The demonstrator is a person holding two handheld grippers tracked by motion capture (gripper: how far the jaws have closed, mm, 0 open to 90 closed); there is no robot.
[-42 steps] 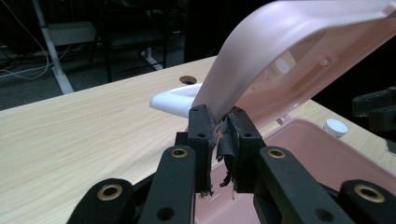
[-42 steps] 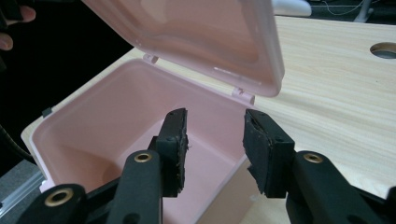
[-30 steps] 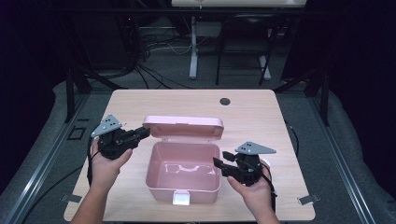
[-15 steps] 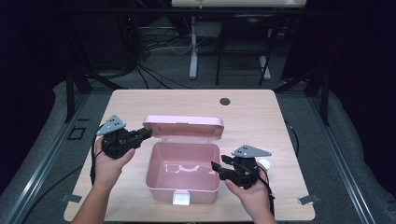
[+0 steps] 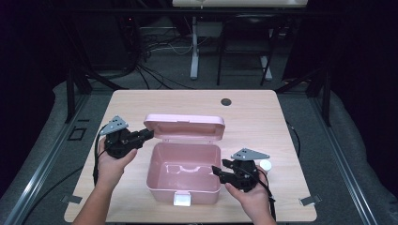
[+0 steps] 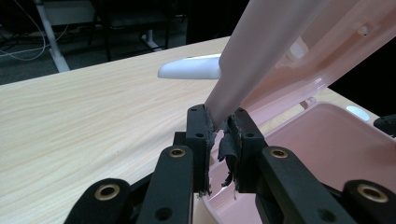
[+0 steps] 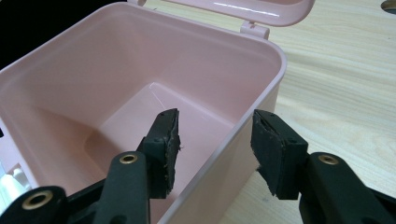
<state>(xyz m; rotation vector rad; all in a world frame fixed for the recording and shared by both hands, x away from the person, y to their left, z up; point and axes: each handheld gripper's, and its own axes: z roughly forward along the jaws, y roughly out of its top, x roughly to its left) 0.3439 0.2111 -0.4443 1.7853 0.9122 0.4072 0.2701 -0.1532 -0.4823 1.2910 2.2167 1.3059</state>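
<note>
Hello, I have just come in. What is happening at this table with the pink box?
A person works at a wooden table with tongs in each hand. The left tongs pinch the edge of the lid of a pink box, and the lid stands open. The right tongs are open and straddle the box's side wall without pressing it. The box looks empty. A small white object lies beside the right hand.

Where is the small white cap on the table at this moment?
In the high view, the white cap lies on the table near its right front, just right of the right gripper and the pink box.
</note>
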